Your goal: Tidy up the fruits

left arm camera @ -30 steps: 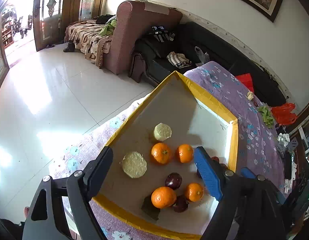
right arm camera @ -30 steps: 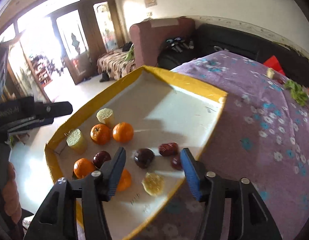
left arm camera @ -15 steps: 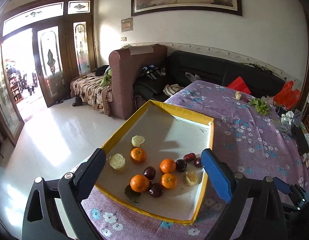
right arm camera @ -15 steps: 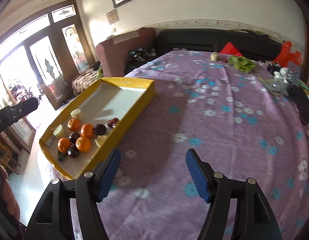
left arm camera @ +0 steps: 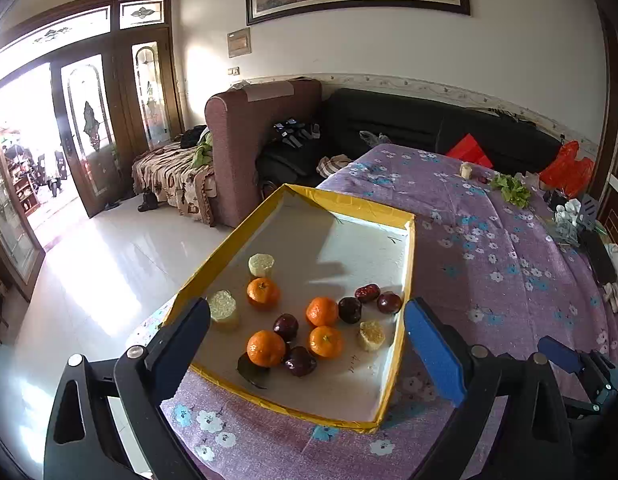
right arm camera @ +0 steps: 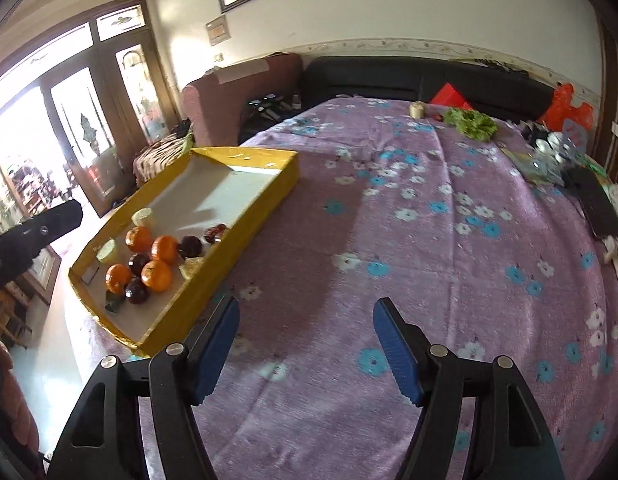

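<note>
The fruits (left arm camera: 309, 320) lie in the yellow tray (left arm camera: 407, 280) ahead of the left gripper (left arm camera: 307, 344), left of the right gripper (right arm camera: 307, 344); both gape wide, holding nothing

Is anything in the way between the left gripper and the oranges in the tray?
Nothing visible. The left gripper is open above the tray's near end, and the oranges lie uncovered below, though dark fruits touch them.

Fruits (left arm camera: 301, 320) all sit in the tray (left arm camera: 405, 312) at the worktop's (right arm camera: 409, 240) left edge, bunched toward its near end.
</note>
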Demonstrator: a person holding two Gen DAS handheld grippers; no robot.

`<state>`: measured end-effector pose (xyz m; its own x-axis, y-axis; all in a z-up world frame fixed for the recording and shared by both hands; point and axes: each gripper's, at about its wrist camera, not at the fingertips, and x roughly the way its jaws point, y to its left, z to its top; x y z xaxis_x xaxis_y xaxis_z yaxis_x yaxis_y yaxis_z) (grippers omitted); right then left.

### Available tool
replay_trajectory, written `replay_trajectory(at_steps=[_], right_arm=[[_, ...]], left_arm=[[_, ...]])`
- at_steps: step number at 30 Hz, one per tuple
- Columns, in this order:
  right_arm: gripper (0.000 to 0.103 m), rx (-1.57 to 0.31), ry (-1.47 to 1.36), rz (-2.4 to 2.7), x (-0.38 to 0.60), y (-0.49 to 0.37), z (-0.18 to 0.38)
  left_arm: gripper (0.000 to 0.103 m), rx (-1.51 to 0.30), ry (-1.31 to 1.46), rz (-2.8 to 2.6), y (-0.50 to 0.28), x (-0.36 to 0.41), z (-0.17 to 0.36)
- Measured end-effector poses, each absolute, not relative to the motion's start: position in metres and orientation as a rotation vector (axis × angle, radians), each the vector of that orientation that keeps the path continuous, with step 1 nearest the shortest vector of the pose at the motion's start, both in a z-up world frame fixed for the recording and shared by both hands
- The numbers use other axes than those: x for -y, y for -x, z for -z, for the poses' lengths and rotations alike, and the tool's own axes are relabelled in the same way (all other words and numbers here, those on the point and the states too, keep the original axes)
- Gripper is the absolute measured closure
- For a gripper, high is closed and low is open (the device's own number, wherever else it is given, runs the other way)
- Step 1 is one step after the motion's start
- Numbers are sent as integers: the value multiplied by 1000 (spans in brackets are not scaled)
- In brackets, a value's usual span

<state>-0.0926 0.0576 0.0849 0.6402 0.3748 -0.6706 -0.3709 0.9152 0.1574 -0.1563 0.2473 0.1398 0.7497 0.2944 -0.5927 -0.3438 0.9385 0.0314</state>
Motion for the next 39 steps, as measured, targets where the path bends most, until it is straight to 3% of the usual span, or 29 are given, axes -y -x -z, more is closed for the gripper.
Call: replay_trajectory(at_steps=[8,16,30,39], right_arm=[[23,-736,54,-520,-111,98,-96],[23,-768,53,-461,-105,105,-79],[20,-787,71,-421,-102,104,-73],[20,-795,78,-422,-105,105,-69]], left_arm=[[6,-570,157,-465,171,-286,-151],[0,-476,86,-505,182,-270,-163],[0,-632,71,-397,155,-255,-123],[0,-625,80,-390,155,-253,-123]])
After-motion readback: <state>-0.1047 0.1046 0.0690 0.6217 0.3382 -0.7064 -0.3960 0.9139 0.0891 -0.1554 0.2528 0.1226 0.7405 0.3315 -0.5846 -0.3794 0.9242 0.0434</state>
